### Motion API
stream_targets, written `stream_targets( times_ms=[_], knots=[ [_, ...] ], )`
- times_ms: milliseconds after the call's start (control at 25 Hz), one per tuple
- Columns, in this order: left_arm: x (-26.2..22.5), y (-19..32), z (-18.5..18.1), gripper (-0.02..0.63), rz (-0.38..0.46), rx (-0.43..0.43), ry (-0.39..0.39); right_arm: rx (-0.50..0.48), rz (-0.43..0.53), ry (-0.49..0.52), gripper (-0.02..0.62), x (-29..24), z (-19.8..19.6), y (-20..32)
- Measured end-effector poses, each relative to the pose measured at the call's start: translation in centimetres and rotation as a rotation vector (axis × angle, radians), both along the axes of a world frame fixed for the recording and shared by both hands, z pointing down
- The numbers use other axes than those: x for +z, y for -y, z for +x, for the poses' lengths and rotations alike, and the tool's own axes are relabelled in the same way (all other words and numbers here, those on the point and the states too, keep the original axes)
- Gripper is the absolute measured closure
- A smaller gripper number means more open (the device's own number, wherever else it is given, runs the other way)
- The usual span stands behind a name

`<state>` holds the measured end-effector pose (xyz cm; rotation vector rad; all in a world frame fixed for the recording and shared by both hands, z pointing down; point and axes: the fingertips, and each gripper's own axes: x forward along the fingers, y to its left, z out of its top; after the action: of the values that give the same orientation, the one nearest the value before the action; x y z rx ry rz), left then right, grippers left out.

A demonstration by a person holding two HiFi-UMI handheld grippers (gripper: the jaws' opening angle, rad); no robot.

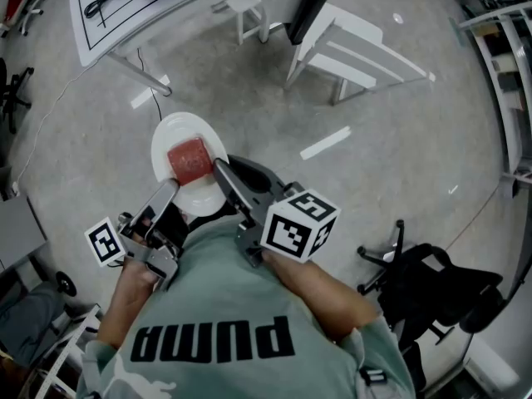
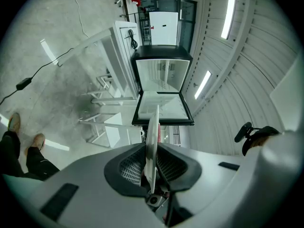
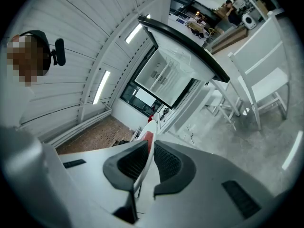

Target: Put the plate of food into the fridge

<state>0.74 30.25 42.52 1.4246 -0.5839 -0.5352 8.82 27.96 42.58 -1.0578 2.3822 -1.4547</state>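
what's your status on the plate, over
Left gripper and right gripper both shut on the plate rim. Red food on it. Fridge ahead, door open, no obstacle seen between.

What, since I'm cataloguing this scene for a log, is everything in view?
Plate: one, white, over the floor.
Food: one piece, red, on the plate.
Fridge: one, black-framed, ahead, door open.
Chairs: two, white, beyond the plate.
Table: one, white, upper left.
Office chair: one, black, lower right.
Shirt: one, green, on the person.
Left gripper: one, grey, shut on the plate's rim.
Right gripper: one, grey, shut on the plate's rim.
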Motion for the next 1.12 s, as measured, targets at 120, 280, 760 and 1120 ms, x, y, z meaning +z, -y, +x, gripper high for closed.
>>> stream_targets(
  times_ms=[120,280,760,1120],
  knots=[
    [-0.1,-0.1,0.0,0.532,0.005,-0.001,0.001,0.003,-0.001,0.007,0.558,-0.1,0.0,0.0],
    [-0.4,-0.1,-0.1,0.532,0.017,-0.003,0.003,0.007,0.002,0.012,0.558,-0.4,-0.1,-0.1],
    [-1.3,0.2,-1.0,0.532,0.061,-0.007,0.008,0.015,0.031,0.012,0.558,-1.4,-0.9,0.3],
    [-2.4,0.2,-2.3,0.532,0.096,0.007,0.008,0.043,0.053,0.011,0.558,-2.6,-2.1,0.2]
  ],
)
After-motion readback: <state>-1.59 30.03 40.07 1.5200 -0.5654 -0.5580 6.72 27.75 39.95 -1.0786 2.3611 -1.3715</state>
